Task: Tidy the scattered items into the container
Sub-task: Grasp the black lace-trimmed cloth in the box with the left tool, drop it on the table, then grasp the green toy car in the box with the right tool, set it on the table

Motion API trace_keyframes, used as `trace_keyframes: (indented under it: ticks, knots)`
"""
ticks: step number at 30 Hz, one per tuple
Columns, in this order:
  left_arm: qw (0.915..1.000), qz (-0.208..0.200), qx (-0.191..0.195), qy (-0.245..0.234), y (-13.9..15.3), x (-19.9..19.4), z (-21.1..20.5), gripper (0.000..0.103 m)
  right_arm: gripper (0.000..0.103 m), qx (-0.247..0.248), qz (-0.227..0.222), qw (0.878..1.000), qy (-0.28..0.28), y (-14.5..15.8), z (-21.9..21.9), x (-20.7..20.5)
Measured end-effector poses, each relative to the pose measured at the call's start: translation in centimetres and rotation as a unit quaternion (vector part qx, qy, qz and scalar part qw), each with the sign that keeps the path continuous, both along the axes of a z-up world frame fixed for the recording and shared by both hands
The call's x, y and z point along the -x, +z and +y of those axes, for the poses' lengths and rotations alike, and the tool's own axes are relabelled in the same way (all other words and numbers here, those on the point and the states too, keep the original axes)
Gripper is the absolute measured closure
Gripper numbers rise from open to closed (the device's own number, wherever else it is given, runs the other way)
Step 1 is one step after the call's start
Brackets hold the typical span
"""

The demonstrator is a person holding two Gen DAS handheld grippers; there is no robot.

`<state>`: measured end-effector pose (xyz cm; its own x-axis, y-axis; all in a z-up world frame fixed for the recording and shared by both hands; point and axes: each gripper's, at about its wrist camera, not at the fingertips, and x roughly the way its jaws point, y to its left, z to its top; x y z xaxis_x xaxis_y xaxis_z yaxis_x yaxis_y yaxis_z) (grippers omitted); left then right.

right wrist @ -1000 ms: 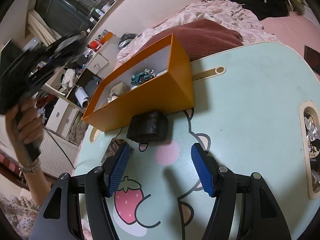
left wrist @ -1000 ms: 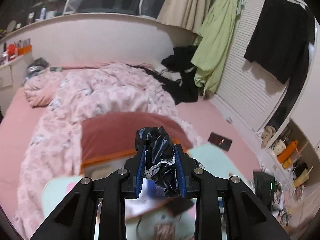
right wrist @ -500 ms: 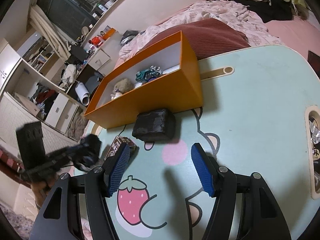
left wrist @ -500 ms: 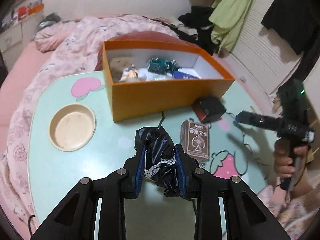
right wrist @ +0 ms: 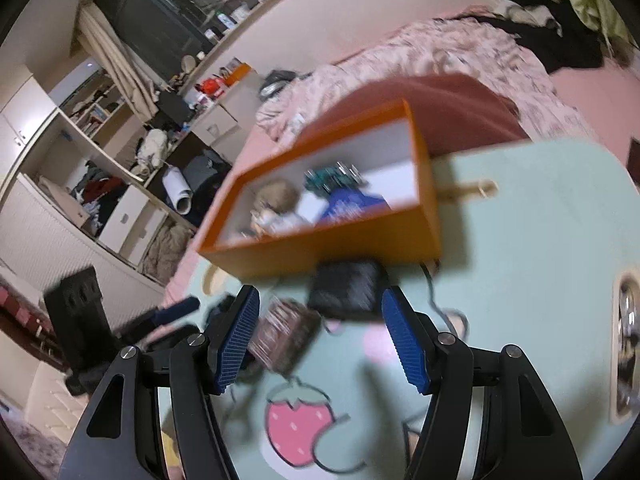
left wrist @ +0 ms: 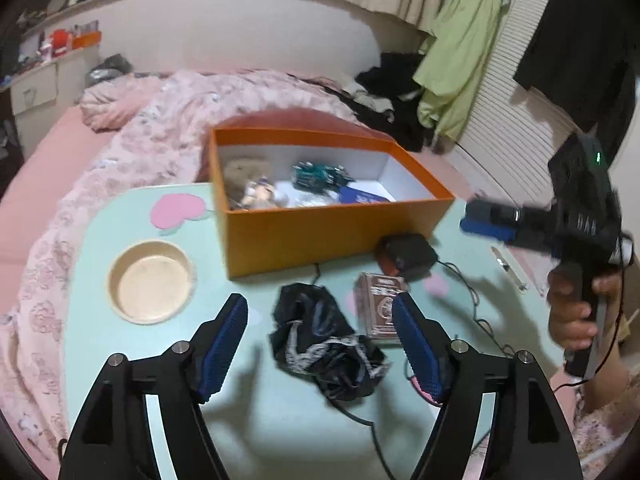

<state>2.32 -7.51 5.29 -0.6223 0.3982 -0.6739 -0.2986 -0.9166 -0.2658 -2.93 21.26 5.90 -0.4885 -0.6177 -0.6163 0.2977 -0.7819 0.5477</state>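
Note:
A crumpled black cloth with lace trim (left wrist: 326, 340) lies on the mint table (left wrist: 132, 360) between my left gripper's fingers. The left gripper (left wrist: 320, 306) is opening, and its pads stand clear of the cloth. Behind the cloth are a deck of cards (left wrist: 378, 308), a black pouch (left wrist: 406, 258) and the orange box (left wrist: 332, 232), which holds several small items. My right gripper (right wrist: 320, 294) hovers open and empty over the pouch (right wrist: 348, 290) and the cards (right wrist: 282, 334), near the box (right wrist: 360, 240). A hand holds the right gripper (left wrist: 486, 222) at the table's right.
A round wooden cup recess (left wrist: 150, 280) sits in the table left of the box. A thin black cable (left wrist: 460, 276) trails across the table from the pouch. A pink quilted bed (left wrist: 160, 120) lies behind the table, and cluttered shelves (right wrist: 100, 168) stand to the left.
My left gripper came down to the table and opened, letting go of the black cloth, which now rests on the surface. The right gripper rose slightly, closer to the pouch and box.

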Motion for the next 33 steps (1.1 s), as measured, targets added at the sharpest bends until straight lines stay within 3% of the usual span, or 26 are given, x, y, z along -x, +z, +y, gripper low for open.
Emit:
trace_keyframes:
  ticks: [4,7,11,16,18,21,27,33]
  knots:
    - [0.9999,0.004,-0.005,0.016,0.2,0.0,-0.7,0.026,0.038,-0.018,0.014,1.000,0.004,1.8,-2.0,2.5]
    - [0.9997,0.007,-0.001,0.023,0.2,-0.2,-1.0,0.025,0.038,-0.069,0.014,0.997,0.016,2.4,-4.2,5.2]
    - [0.9995,0.013,0.003,0.027,0.2,-0.4,-1.6,0.025,0.038,-0.121,0.010,0.990,0.077,2.2,-6.7,8.4]
    - [0.9992,0.021,-0.005,0.033,0.3,-0.5,-2.3,0.025,0.039,-0.200,0.017,0.965,0.167,1.3,-8.1,11.8]
    - [0.9991,0.022,-0.010,0.036,0.3,-0.4,-2.6,0.025,0.046,-0.221,0.012,0.957,0.187,0.7,-8.2,12.6]
    - [0.9990,0.019,-0.017,0.037,0.1,-0.2,-2.8,0.025,0.052,-0.246,-0.004,0.947,0.206,-0.5,-8.6,13.4]
    - [0.9991,0.015,-0.025,0.031,-0.2,0.0,-2.7,0.025,0.052,-0.291,-0.001,0.931,0.222,-1.6,-10.4,14.6]
    - [0.9989,0.014,-0.037,0.026,-0.2,-0.2,-2.6,0.025,0.052,-0.347,-0.024,0.898,0.269,-3.4,-13.0,15.8]
